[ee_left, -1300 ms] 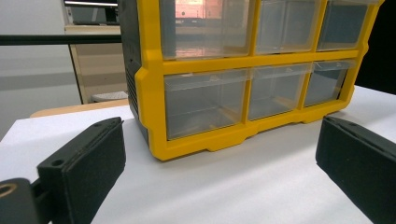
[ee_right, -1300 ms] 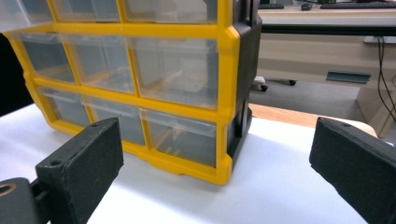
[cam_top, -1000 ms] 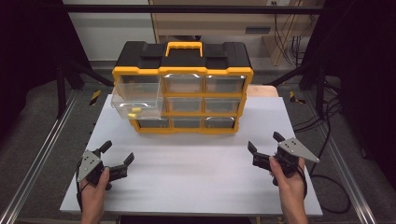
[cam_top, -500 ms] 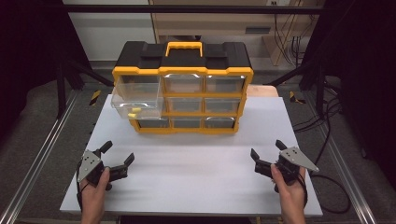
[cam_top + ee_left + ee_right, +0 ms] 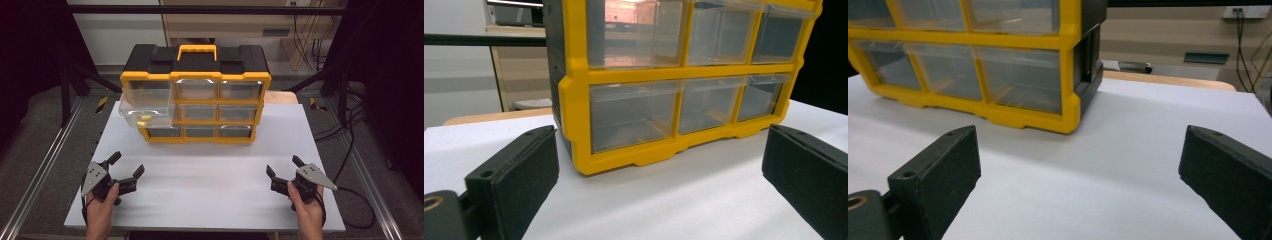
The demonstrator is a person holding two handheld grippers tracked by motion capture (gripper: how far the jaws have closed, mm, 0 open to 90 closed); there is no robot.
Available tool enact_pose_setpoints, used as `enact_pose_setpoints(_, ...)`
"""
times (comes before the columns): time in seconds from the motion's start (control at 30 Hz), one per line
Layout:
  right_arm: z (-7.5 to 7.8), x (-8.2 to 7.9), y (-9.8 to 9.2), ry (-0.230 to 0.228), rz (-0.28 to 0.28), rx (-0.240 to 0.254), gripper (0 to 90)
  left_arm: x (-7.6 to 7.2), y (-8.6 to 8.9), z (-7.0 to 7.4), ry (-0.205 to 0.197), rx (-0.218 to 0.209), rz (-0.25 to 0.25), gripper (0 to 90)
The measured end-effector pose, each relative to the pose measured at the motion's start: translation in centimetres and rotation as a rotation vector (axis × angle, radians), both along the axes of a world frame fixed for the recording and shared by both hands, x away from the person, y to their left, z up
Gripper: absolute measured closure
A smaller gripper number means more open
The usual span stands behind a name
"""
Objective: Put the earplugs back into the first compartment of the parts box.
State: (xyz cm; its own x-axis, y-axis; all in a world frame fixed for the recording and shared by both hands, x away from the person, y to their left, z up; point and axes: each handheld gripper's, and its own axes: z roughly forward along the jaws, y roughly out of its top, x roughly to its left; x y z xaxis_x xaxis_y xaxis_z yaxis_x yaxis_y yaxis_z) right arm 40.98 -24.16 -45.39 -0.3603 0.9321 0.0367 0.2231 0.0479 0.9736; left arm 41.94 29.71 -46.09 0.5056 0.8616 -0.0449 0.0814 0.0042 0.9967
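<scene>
Two handheld grippers, left gripper (image 5: 123, 169) and right gripper (image 5: 283, 169), black bodies each topped by a grey three-cornered plate (image 5: 94, 177) with small dark holes, thick matte black slab jaws (a screw hole near each jaw base), bare hands (image 5: 101, 210), dark cable (image 5: 356, 197) trailing from the right one.

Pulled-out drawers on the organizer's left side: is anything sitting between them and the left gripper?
Nothing visible. Bare white table lies between the left gripper, jaws open, and the pulled-out drawers of the organizer. The lower drawer holds a small yellow item.
</scene>
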Motion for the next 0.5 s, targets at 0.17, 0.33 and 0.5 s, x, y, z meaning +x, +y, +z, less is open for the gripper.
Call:
enact_pose_setpoints(0.17,-0.5,0.1,0.2,0.003,0.046,0.017,3.1,0.4,-0.2,0.6,0.019,0.002,0.009,1.9)
enact_pose_setpoints(0.33,-0.7,0.2,-0.1,-0.002,0.071,0.028,3.3,0.4,-0.5,1.8,0.054,0.023,0.016,2.5)
enact_pose_setpoints(0.5,-1.1,0.3,-0.4,0.014,0.082,0.04,3.7,-0.2,-1.2,4.3,0.062,0.02,0.012,2.8)
